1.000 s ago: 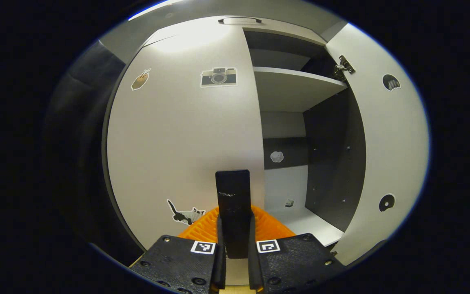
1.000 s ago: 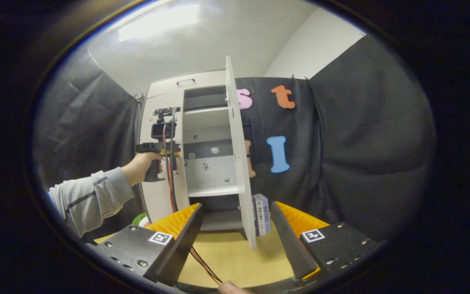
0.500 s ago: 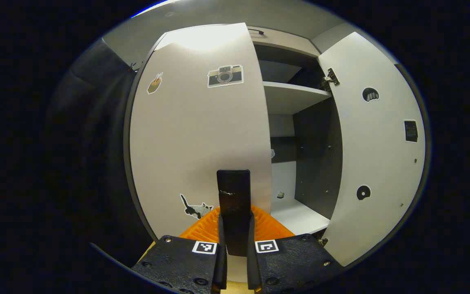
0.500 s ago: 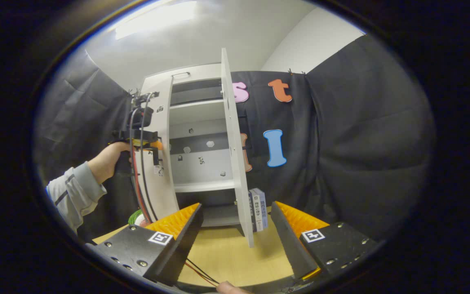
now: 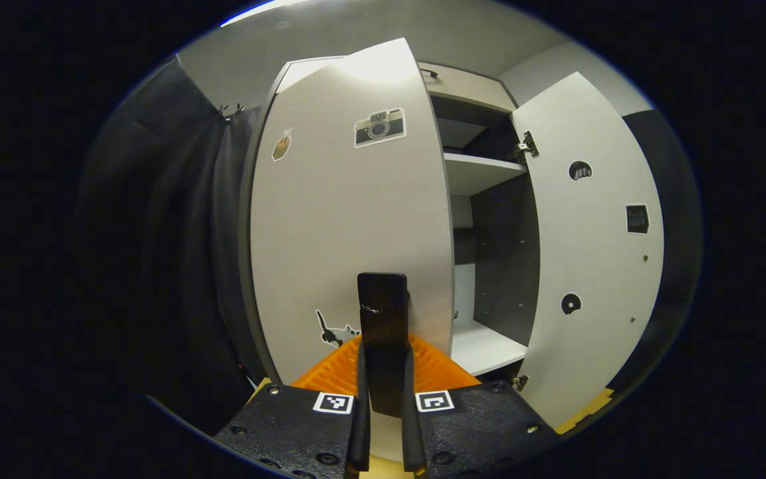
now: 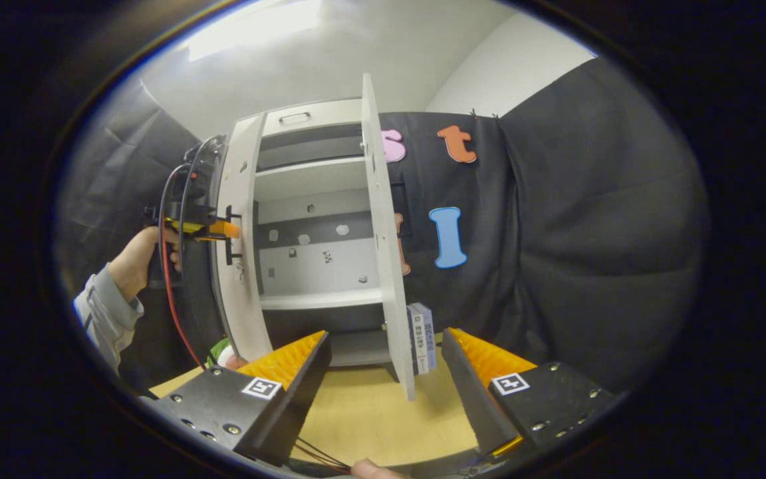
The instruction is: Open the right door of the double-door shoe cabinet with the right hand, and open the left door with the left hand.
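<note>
The white shoe cabinet (image 6: 316, 199) stands at the back of the table. Its left door (image 5: 350, 233), with a camera sticker and a cat sticker, is swung partly outward. My left gripper (image 5: 383, 346) is shut on that door's black vertical handle (image 5: 383, 299). In the right gripper view the left gripper (image 6: 213, 229) shows at the left door (image 6: 237, 266), held by a hand (image 6: 133, 256). The right door (image 6: 383, 233) stands wide open, edge-on. My right gripper (image 6: 383, 379) hangs open in front of it, holding nothing.
White shelves (image 6: 320, 299) and a dark side wall show inside the cabinet. A few books (image 6: 421, 339) stand upright behind the right door. The wooden tabletop (image 6: 376, 412) lies below. Red and black cables (image 6: 173, 293) trail from the left gripper.
The left door has swung further outward with my left gripper shut on its handle, and the hand has moved left. The right gripper and right door have hardly moved.
</note>
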The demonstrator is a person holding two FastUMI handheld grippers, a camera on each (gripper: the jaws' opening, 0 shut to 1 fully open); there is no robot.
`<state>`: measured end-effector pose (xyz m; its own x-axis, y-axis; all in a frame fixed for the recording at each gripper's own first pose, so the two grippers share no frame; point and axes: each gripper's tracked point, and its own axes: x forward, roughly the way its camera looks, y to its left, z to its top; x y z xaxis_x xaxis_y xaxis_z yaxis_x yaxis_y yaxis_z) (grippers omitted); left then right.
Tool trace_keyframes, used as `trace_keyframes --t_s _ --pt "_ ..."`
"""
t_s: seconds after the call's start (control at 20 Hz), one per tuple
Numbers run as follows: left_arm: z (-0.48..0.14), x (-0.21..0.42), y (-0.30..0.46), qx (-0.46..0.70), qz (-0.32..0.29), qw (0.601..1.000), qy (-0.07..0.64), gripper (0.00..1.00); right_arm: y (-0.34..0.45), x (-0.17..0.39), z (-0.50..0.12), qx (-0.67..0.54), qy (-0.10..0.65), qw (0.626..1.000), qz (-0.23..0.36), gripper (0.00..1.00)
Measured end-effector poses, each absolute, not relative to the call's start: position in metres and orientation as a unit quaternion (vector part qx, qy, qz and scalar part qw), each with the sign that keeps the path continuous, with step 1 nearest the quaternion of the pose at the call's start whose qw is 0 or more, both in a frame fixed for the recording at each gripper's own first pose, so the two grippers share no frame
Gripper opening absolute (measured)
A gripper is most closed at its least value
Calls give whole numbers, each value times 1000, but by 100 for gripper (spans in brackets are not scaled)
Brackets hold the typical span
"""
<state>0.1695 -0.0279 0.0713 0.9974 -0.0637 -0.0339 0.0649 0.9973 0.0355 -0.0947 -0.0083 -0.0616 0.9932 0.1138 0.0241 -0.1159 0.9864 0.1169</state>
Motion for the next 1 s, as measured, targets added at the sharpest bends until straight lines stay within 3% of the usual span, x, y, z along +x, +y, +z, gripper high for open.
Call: trace_keyframes --t_s 0.65,1.0 --pt "73 118 37 49 1 999 6 19 10 -92 -76 55 10 996 64 99" --pt "71 100 95 57 38 998 13 6 24 -89 -71 57 4 996 70 99"
